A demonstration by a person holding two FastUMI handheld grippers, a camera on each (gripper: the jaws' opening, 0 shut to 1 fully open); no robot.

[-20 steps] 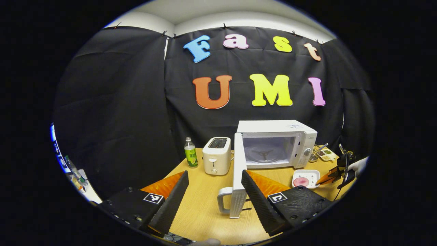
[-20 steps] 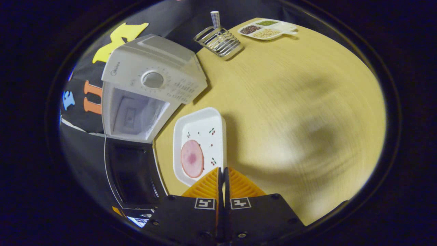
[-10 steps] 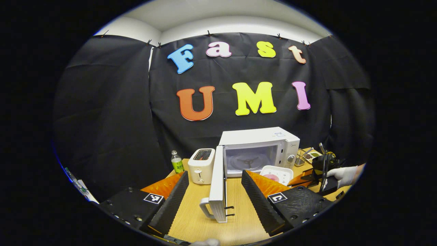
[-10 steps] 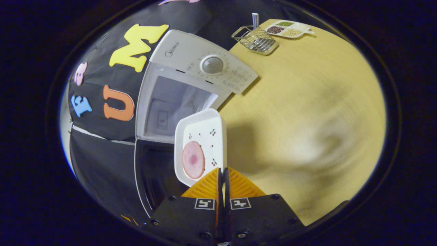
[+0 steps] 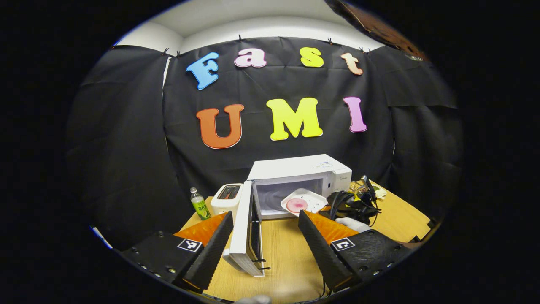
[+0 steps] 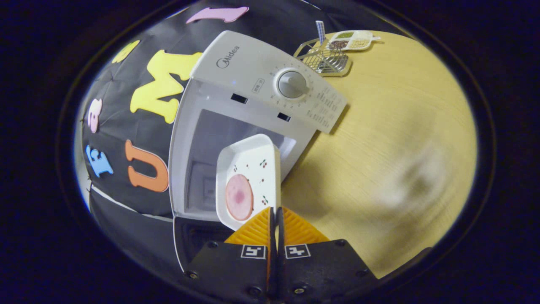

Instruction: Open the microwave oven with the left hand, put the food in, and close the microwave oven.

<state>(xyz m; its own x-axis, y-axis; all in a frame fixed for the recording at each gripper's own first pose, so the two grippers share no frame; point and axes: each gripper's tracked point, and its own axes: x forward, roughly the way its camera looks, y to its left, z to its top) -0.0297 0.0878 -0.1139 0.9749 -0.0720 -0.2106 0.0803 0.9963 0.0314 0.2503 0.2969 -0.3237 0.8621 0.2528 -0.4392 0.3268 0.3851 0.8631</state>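
Two grippers are at work over a wooden surface [image 6: 392, 139]. The right gripper [image 6: 276, 217] has its fingers pressed together on the near rim of a white tray [image 6: 249, 177], which carries a round pink slice of food [image 6: 239, 197]. In the right gripper view the tray is held in front of the open mouth of the white microwave [image 6: 236, 105], its far end overlapping the cavity. In the left gripper view the tray [image 5: 304, 202] sits at the microwave [image 5: 299, 177] opening, with the food [image 5: 296, 205] on it, and the microwave door [image 5: 244, 234] stands swung wide open toward the camera. The left gripper [image 5: 265, 232] has its fingers wide apart, holding nothing, near the door's edge. A white toaster [image 5: 227, 198] and a green bottle [image 5: 199, 204] stand left of the microwave; a wire rack [image 6: 327, 59] and a divided dish [image 6: 352, 40] lie beyond it.
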